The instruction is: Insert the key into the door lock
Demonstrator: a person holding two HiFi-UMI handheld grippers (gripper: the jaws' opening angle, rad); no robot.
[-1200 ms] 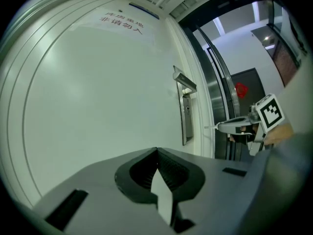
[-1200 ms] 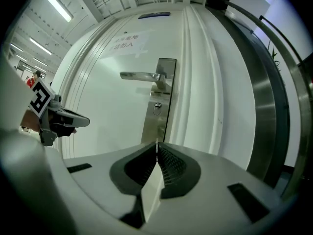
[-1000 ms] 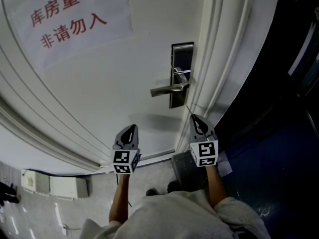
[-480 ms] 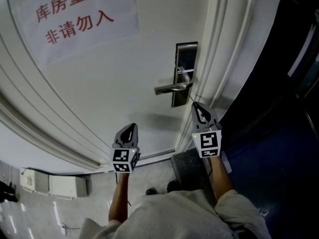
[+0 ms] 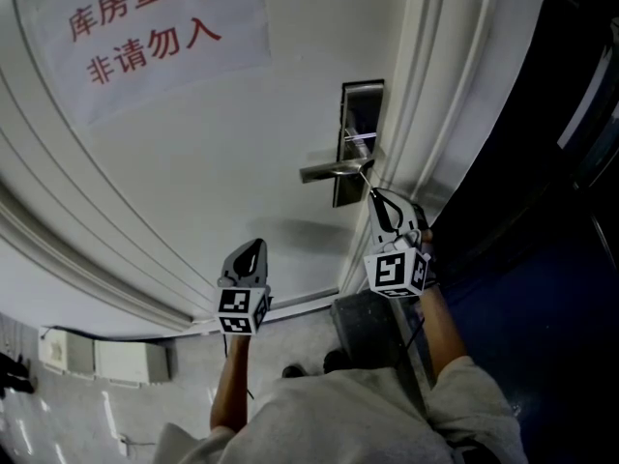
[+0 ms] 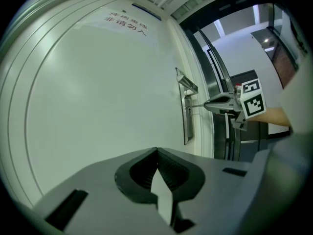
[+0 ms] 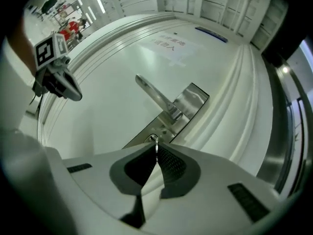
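Red print (image 5: 145, 29) on door (image 5: 193, 162) — 库房重地, 非请勿入

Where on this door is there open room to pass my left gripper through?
Bare door panel lies between the paper sign and the lever handle, and from the handle down to the left gripper. Crowded: the lock plate beside the door frame, where the right gripper holds the key.

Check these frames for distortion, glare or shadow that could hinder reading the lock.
Head view: the door bows from the wide lens, with a soft shadow under the handle. Left gripper view: heavy fisheye, black corners, even light. Right gripper view: fisheye too; lock plate sharp, key a thin glint at the right tongs' tips.
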